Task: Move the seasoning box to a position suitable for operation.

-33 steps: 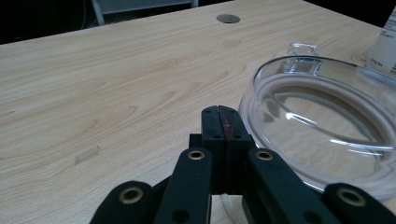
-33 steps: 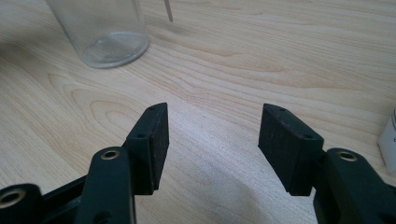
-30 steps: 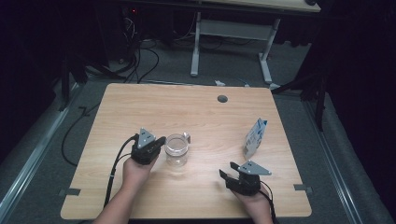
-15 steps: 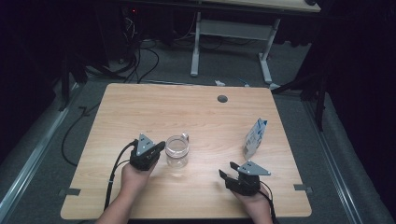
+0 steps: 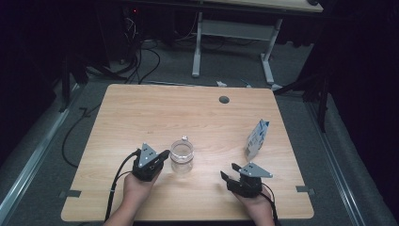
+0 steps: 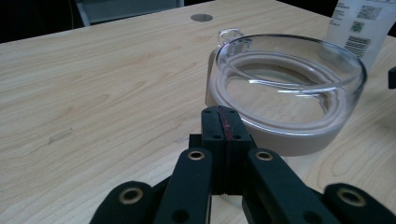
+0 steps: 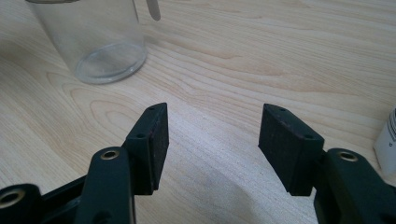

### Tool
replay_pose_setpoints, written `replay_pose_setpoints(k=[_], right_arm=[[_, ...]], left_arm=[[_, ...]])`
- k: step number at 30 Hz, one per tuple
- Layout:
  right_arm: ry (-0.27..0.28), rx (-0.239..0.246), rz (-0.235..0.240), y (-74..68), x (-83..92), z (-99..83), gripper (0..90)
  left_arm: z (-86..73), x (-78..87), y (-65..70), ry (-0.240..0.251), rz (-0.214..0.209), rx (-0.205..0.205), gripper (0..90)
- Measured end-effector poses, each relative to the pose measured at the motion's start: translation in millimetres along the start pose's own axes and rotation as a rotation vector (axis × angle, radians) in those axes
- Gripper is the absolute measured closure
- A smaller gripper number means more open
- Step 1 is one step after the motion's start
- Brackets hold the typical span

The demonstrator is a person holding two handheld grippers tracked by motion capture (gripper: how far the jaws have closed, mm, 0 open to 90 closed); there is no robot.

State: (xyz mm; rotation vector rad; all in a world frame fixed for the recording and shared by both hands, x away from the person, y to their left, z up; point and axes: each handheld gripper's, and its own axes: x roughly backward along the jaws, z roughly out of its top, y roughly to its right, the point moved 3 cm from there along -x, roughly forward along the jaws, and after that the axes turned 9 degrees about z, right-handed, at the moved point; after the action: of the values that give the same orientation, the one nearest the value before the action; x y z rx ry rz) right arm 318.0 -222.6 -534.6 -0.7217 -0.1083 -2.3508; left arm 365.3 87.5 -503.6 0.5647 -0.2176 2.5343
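Note:
A clear glass jar (image 5: 181,155) with a small handle stands upright near the middle of the wooden table (image 5: 155,113). My left gripper (image 5: 163,155) sits just left of it, shut with nothing between its jaws; in the left gripper view the tips (image 6: 222,117) are right at the jar's (image 6: 285,93) near rim. My right gripper (image 5: 227,171) rests near the front right of the table, open and empty. Between its pads (image 7: 157,135) I see bare wood, with the jar (image 7: 95,37) farther off at the upper left.
A white and blue carton (image 5: 257,139) stands at the right side of the table, a corner of this carton (image 7: 388,140) close to my right gripper. A round cable hole (image 5: 224,100) lies at the table's far edge. Cables and desk legs occupy the floor beyond.
My left gripper has slid a little toward the front of the table, staying beside the jar. The right gripper and the jar have kept still.

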Motion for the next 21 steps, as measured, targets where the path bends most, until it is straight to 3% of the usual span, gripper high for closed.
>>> replay_pose_setpoints(k=[7,11,17,21], right_arm=[[-0.003,0.008,-0.003,-0.3,-0.7,-0.3,43.2],[-0.003,0.009,-0.005,-0.5,-0.7,-0.2,43.2],[-0.002,0.007,-0.007,-0.4,-0.1,0.0,43.2],[0.001,0.007,-0.006,-0.1,0.3,0.0,43.2]], left_arm=[[-2.5,6.3,10.0,0.012,-0.024,-0.003,90.0],[-3.6,5.2,10.4,0.013,-0.007,-0.011,90.0],[-1.6,-9.6,4.4,-0.018,0.026,-0.007,90.0],[-1.0,-9.6,4.4,-0.020,0.027,-0.003,90.0]])
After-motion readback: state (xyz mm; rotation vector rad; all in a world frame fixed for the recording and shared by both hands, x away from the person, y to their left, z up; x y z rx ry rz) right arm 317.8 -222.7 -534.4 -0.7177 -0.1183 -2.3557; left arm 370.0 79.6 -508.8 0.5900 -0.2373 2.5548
